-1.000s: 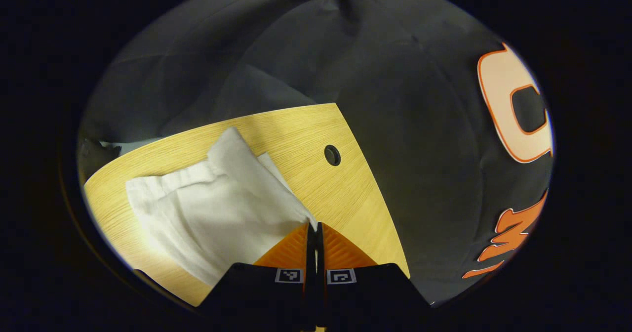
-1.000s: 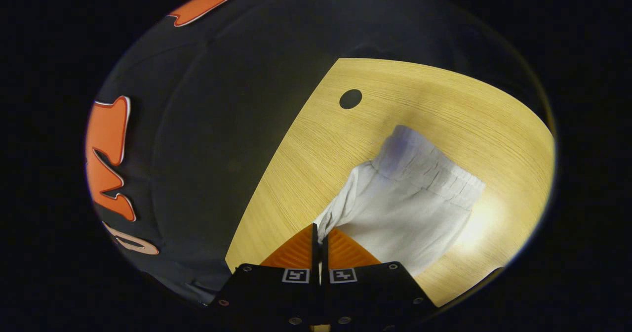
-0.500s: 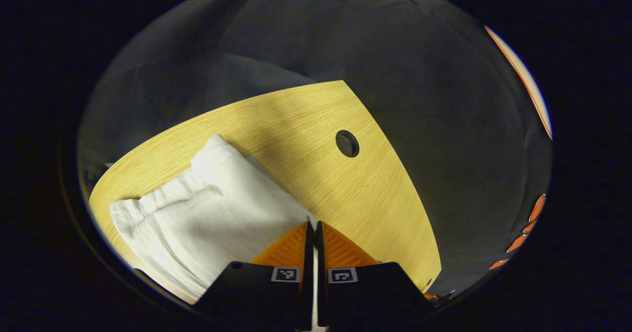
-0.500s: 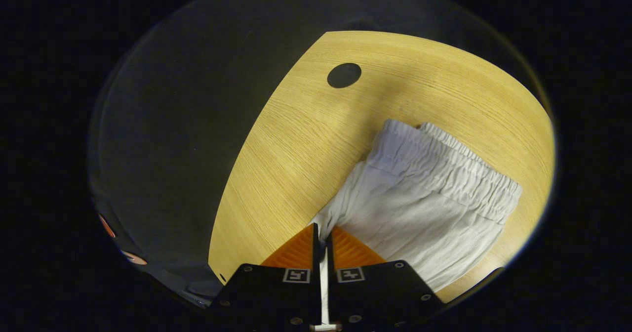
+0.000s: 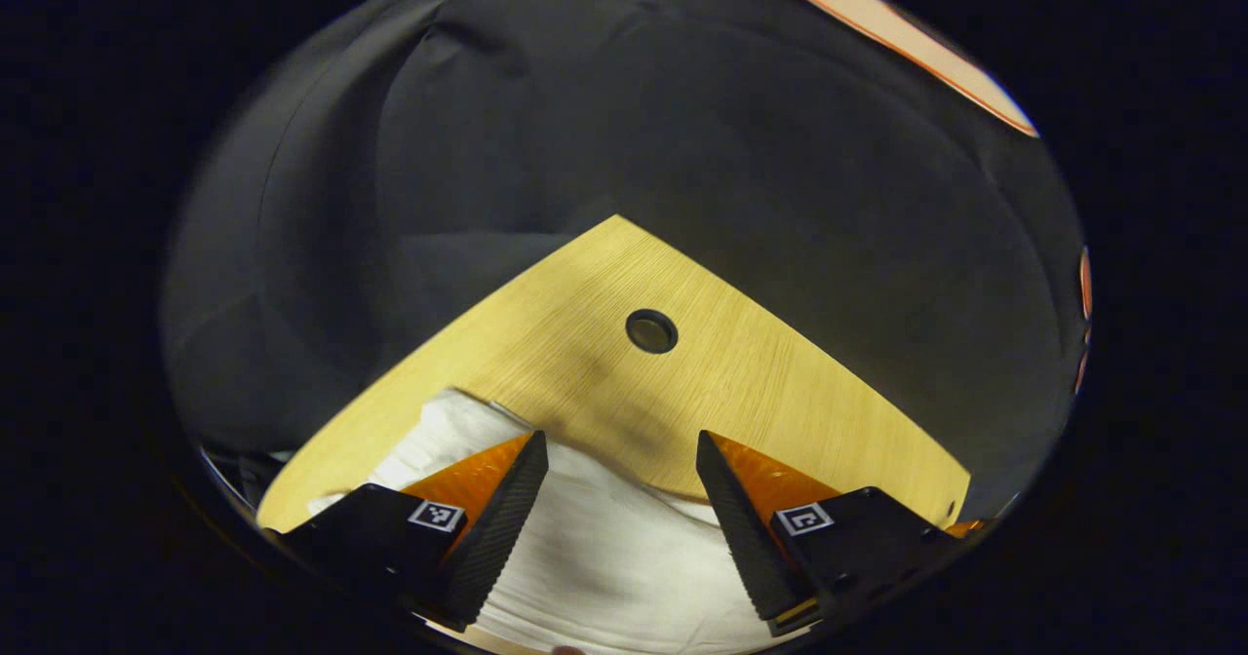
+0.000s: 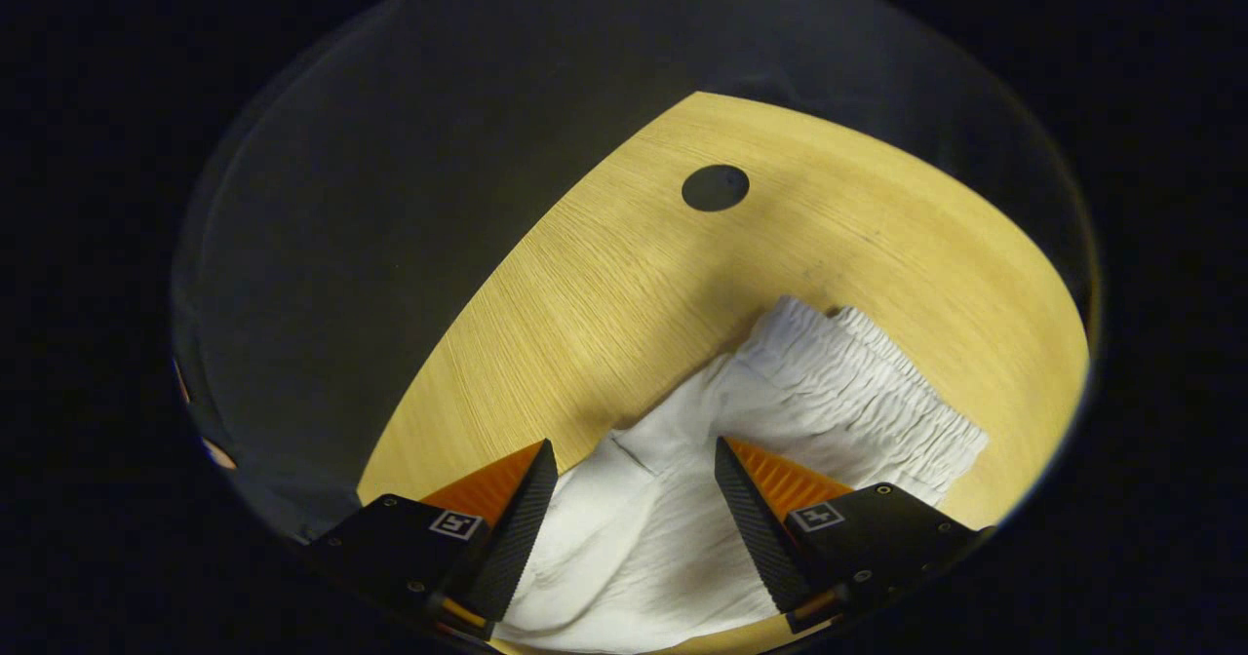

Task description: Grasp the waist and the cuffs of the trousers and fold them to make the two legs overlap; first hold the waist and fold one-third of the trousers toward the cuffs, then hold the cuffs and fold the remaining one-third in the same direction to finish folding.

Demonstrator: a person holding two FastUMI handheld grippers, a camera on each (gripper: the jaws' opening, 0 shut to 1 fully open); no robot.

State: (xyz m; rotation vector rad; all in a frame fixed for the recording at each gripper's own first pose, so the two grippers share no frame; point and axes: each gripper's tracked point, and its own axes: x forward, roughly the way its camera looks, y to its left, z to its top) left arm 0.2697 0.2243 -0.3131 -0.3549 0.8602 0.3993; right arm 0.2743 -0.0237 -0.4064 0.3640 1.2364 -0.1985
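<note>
Both hand-held grippers have let go since 0.5 s ago: then each was pinched tight on a corner of the white trousers, now both stand wide open with nothing between the fingers.

Left hand-held gripper [image 5: 622,460]: fingers spread far apart, holding nothing. Trousers [image 5: 604,548] lie flat on the desk [image 5: 760,392] under and between the two fingers, reaching the bottom of the left gripper view. Whether the fingers touch the cloth, can't tell.

Right hand-held gripper [image 6: 636,465]: same state, fingers wide apart, nothing gripped. Trousers [image 6: 673,499] lie on the desk [image 6: 604,285] beneath it as a folded bundle. Elastic waistband [image 6: 877,392], gathered and ribbed, is at the far right end of the bundle, beyond the right finger. A folded cloth edge with a seam runs between the two fingers.

Landmark: the round cable hole in the desk [image 6: 715,188]. In the right gripper view the trousers sit on the near side of the hole, well apart from it, with bare wood between; the waistband is the part nearest the hole. In the left gripper view the hole [image 5: 651,330] is straight ahead past the fingertips, the trousers' edge short of it, and a shadow falls on the wood between.

Black booth wall [image 5: 604,129] hangs behind the desk's far edges.
</note>
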